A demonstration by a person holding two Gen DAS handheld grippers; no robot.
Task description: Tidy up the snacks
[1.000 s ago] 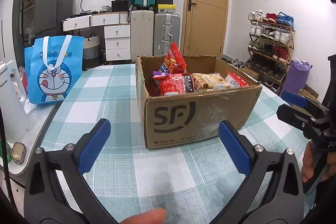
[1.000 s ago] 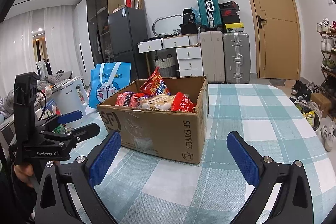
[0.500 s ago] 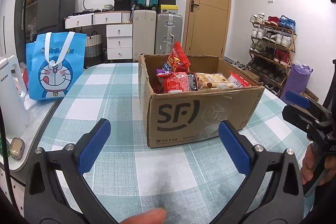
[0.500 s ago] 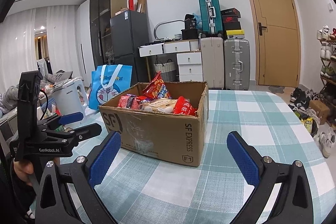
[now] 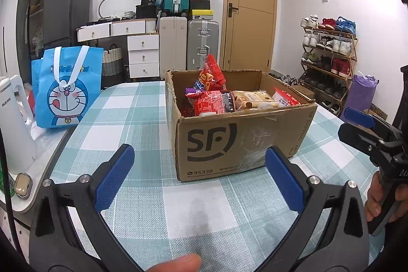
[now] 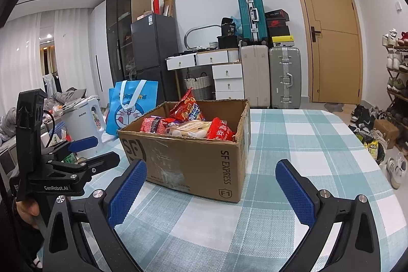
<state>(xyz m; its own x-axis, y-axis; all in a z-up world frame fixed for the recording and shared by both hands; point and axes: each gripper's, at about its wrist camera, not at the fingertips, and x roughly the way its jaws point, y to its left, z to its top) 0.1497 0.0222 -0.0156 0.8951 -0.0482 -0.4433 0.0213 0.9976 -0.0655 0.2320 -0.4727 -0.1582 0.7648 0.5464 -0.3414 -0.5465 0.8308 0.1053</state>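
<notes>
Both jaws are gaping wide, gripping nothing — the left gripper (image 5: 199,175) and right gripper (image 6: 211,185) are easing nearer the cardboard box (image 5: 242,142), mid-table (image 5: 142,119), where the snacks (image 5: 229,101) are sitting piled — suggesting a reach in.

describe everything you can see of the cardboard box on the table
The cardboard box is brown corrugated card, open-topped, with a black SF logo on the side facing the left camera and SF EXPRESS on the adjoining side. Clear tape, wrinkled, runs down its front. It stands upright on the checked tablecloth, holding snack packets, mostly red, plus one pale pack; one red bag sticks up above the rim. Neither gripper touches it.
</notes>
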